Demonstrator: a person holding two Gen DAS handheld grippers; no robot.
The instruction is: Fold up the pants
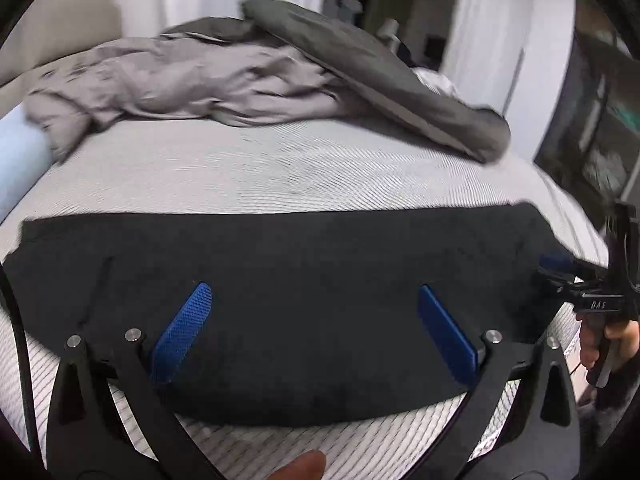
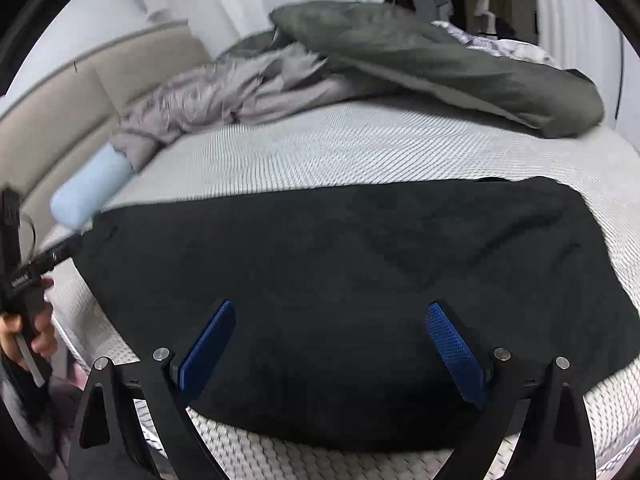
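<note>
Black pants (image 1: pixel 312 248) (image 2: pixel 340 248) lie flat as a long folded band across the near part of the mattress (image 1: pixel 280 168) (image 2: pixel 320 148). My left gripper (image 1: pixel 315 290) hovers over the pants' near half, open, its blue pads spread wide with nothing between them. My right gripper (image 2: pixel 331 308) hangs over the same cloth, open and empty too. In the left wrist view the right gripper (image 1: pixel 552 266) shows at the pants' right end, held by a hand (image 1: pixel 612 340). The left gripper (image 2: pixel 70 246) shows at the pants' left end in the right wrist view.
A crumpled light grey duvet (image 1: pixel 180 80) (image 2: pixel 208 100) and a dark grey cover (image 1: pixel 380 72) (image 2: pixel 440 52) lie heaped at the far side of the bed. A pale blue roll (image 1: pixel 20 160) (image 2: pixel 92 192) rests at the left edge, by a beige headboard (image 2: pixel 60 100).
</note>
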